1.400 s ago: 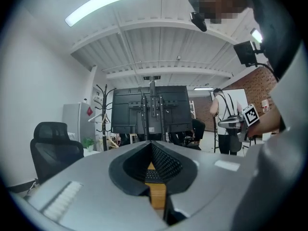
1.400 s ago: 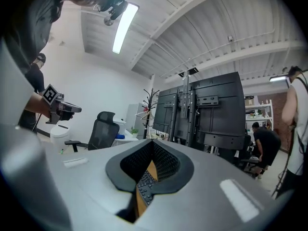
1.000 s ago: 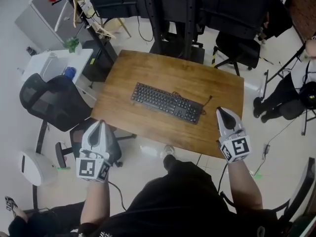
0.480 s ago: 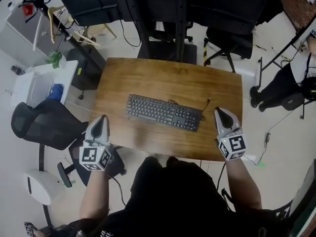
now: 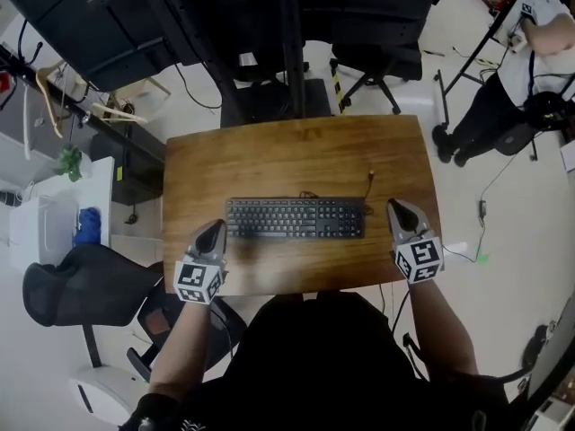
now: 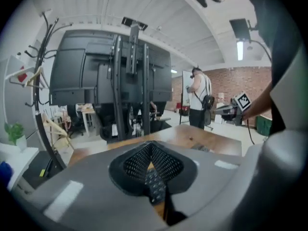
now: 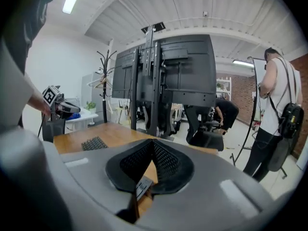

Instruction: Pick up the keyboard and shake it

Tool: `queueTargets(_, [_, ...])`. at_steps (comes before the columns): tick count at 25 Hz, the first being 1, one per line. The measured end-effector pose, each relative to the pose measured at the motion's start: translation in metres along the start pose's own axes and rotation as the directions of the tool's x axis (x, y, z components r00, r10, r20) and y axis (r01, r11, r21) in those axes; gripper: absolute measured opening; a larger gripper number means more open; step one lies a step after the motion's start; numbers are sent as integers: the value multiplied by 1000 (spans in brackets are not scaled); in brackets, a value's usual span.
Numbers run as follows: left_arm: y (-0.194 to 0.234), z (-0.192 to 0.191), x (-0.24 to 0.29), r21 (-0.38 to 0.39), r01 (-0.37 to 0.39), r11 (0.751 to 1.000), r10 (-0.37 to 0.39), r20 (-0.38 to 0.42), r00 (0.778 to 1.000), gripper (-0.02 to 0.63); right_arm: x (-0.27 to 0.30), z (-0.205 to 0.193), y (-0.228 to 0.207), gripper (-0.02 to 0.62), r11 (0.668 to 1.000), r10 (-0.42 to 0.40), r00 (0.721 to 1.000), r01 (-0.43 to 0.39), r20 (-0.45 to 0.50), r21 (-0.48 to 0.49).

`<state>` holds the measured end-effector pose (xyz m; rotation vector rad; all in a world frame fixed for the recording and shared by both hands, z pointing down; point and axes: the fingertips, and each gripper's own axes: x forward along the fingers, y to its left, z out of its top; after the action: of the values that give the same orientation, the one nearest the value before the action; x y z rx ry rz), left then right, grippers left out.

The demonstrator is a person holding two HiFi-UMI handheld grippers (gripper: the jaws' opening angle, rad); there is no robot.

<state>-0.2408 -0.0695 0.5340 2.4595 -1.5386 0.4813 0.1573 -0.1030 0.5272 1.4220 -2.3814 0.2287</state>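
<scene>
A black keyboard (image 5: 295,217) lies flat across the middle of the wooden table (image 5: 296,151), its thin cable (image 5: 369,183) trailing off at the right end. My left gripper (image 5: 216,228) is shut and empty, its tips just off the keyboard's left end. My right gripper (image 5: 396,207) is also shut and empty, a little right of the keyboard's right end. In the left gripper view the closed jaws (image 6: 152,147) point across the table, with keys (image 6: 155,186) showing below them. In the right gripper view the closed jaws (image 7: 153,144) face the table, and the keyboard (image 7: 94,143) lies to the left.
A black office chair (image 5: 81,281) and a white unit (image 5: 45,227) stand left of the table. A tall black screen stand (image 5: 269,25) and another chair (image 5: 377,61) sit behind it. A person (image 5: 530,52) stands at the upper right. The table's near edge runs just under both grippers.
Both grippers came down and in toward the table. The left one moved furthest, from beside the chair to the keyboard's left end. The keyboard now looks square to the view.
</scene>
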Motion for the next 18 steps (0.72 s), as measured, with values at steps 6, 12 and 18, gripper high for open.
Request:
queueTargets(6, [33, -76, 22, -116, 160, 980, -183, -233, 955, 29, 11, -55, 23, 2, 992, -47, 985, 65, -165, 104])
queueTargets(12, [47, -97, 35, -153, 159, 975, -198, -290, 936, 88, 13, -83, 33, 2, 984, -4, 973, 45, -232, 170])
queueTargets(18, [63, -124, 53, -190, 60, 980, -128, -368, 921, 171, 28, -114, 48, 85, 970, 163, 942, -98, -294, 223])
